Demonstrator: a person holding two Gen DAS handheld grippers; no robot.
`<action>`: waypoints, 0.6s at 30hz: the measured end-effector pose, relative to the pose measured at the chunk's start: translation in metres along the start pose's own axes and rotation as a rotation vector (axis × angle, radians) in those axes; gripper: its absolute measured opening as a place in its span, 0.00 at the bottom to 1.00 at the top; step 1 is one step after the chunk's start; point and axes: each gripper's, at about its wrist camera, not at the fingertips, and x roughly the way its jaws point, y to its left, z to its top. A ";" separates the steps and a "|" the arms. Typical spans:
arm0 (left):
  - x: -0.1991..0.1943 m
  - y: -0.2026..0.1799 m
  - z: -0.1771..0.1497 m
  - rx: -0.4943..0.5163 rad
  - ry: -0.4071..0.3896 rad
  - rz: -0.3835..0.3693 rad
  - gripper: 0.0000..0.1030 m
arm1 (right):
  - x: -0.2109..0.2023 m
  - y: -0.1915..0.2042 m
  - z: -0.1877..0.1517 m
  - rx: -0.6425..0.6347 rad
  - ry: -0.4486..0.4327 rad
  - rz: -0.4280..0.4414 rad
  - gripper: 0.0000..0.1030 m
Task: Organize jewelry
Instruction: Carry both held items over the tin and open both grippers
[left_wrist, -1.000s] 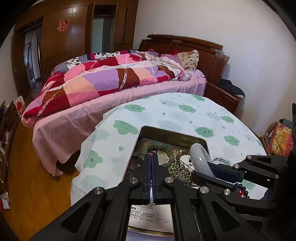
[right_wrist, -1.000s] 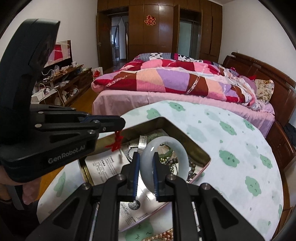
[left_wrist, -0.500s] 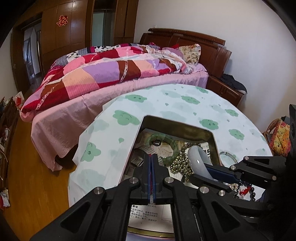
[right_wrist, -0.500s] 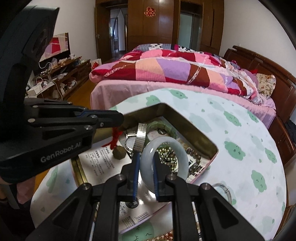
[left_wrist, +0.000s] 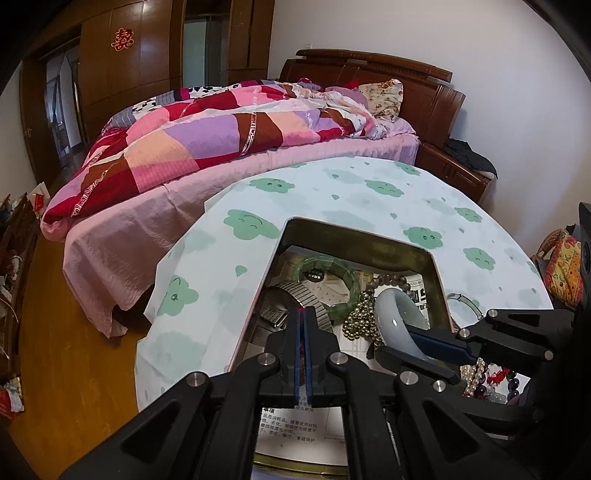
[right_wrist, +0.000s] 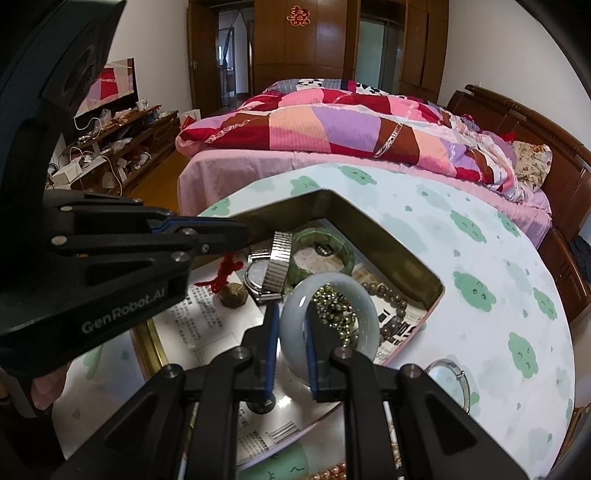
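1. Right gripper (right_wrist: 290, 328): jaws nearly closed, pads clamped on the wall of the pale jade bangle (right_wrist: 328, 325). Bangle stands upright, centre of the right wrist frame, over the tin (right_wrist: 384, 240).
2. Left gripper (left_wrist: 303, 325): jaws fully closed, pinching a red cord (right_wrist: 225, 269). A small brown pendant (right_wrist: 233, 294) hangs at the cord's end, left of centre in the right wrist frame.
3. Tin sits mid-frame on the cloud-print tablecloth (left_wrist: 369, 192). Inside: green bangle (left_wrist: 332, 273), metal-band watch (right_wrist: 271, 269), brass bead chain (left_wrist: 360, 319), brown bead string (right_wrist: 388, 306), printed paper (right_wrist: 207, 314).
4. Thin clear bangle (right_wrist: 448, 376) lies on the cloth, lower right, just outside the tin.
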 end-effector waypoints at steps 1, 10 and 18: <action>0.000 0.000 0.000 -0.001 0.002 -0.002 0.01 | 0.000 0.000 0.000 0.002 0.001 0.002 0.15; -0.008 -0.006 0.001 -0.010 -0.033 0.031 0.77 | -0.005 -0.005 0.000 0.026 -0.019 0.007 0.49; -0.024 -0.003 0.005 -0.034 -0.072 0.034 0.77 | -0.041 -0.038 -0.015 0.097 -0.075 -0.006 0.56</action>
